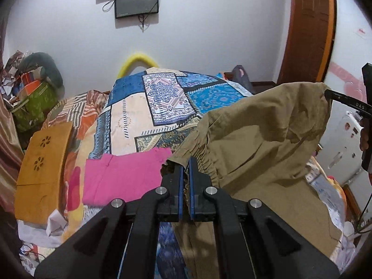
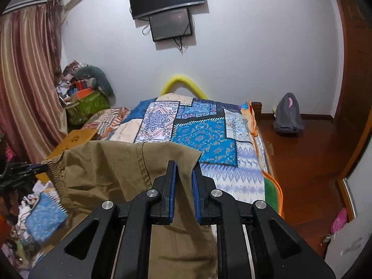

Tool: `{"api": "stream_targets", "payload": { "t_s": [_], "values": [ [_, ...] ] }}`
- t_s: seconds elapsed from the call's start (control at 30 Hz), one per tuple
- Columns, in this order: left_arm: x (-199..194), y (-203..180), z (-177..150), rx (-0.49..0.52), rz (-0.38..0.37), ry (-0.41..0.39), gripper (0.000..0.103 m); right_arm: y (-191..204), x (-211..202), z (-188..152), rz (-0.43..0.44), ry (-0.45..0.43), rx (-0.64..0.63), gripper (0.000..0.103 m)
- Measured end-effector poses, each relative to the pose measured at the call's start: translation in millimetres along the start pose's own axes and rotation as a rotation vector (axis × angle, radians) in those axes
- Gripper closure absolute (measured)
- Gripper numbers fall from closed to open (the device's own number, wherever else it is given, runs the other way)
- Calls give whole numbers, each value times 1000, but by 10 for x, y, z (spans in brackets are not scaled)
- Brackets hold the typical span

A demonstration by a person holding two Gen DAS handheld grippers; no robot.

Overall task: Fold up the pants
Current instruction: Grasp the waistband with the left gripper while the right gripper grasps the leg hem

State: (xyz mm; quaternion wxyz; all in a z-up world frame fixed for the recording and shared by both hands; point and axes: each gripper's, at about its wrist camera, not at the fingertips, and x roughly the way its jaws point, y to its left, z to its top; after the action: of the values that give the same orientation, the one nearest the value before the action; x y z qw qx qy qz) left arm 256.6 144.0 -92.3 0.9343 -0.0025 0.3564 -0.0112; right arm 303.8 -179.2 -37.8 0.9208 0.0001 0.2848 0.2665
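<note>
Khaki pants [image 1: 262, 139] hang in the air above the bed, held by both grippers. My left gripper [image 1: 185, 162] is shut on the elastic waistband at its left end. My right gripper [image 2: 184, 169] is shut on the other corner of the pants [image 2: 111, 174], with the cloth draped down between its fingers. The right gripper also shows at the right edge of the left wrist view [image 1: 334, 96], and the left gripper at the left edge of the right wrist view [image 2: 34, 168]. The lower part of the pants is hidden below both views.
A bed with a blue patchwork cover [image 2: 202, 134] lies ahead. A folded pink garment [image 1: 121, 176] and a mustard one [image 1: 39, 169] lie on its left side. Clutter [image 2: 86, 93] and curtains [image 2: 25, 93] stand left; wooden floor with a grey backpack [image 2: 288, 116] lies right.
</note>
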Motion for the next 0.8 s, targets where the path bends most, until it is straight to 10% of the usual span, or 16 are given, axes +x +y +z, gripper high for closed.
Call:
{"api": "stream_targets", "payload": {
  "t_s": [0.8],
  "values": [
    [-911, -322, -1299, 3, -76, 64, 100, 311, -902, -1435, 69, 73, 104, 91]
  ]
}}
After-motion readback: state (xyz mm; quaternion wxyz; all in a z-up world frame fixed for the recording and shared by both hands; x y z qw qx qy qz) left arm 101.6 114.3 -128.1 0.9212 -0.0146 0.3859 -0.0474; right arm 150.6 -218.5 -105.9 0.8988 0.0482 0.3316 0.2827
